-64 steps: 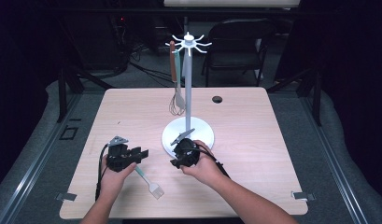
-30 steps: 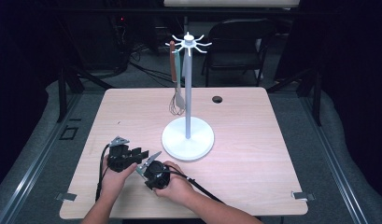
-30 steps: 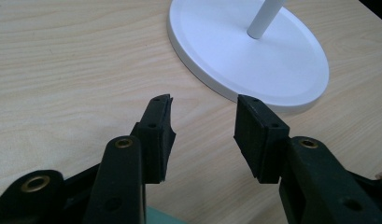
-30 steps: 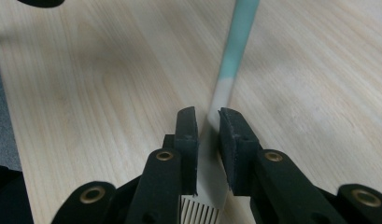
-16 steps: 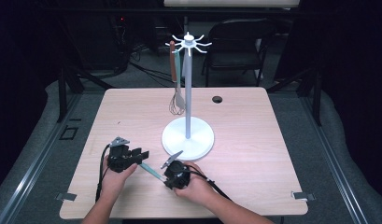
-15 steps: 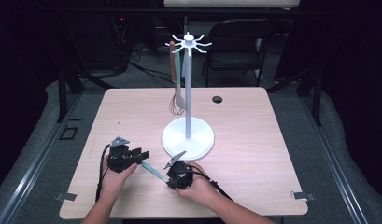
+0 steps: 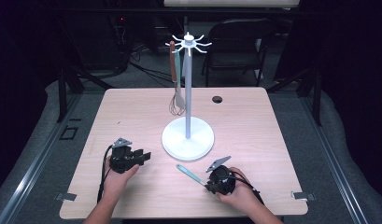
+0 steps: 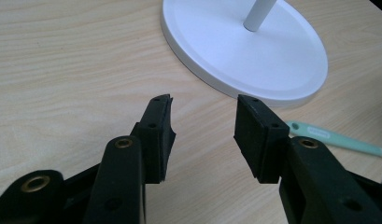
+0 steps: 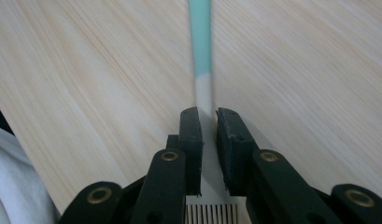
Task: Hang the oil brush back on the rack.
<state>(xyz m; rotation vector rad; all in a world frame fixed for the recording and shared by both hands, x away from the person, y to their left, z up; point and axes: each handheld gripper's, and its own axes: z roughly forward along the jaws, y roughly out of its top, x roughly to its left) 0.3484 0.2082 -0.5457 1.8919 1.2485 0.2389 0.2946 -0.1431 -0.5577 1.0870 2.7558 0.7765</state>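
I see my right gripper [image 7: 210,185] pinching a slotted spatula [image 9: 201,56] by its pale neck — the teal handle [image 7: 190,173] points out toward the white stand base [image 7: 187,138], just short of its near rim. My left gripper [image 8: 203,122] has its jaws spread with nothing between them, over bare tabletop [image 7: 254,126] beside the base on its left. A whisk [image 7: 176,103] hangs from the stand's top — behind the base.
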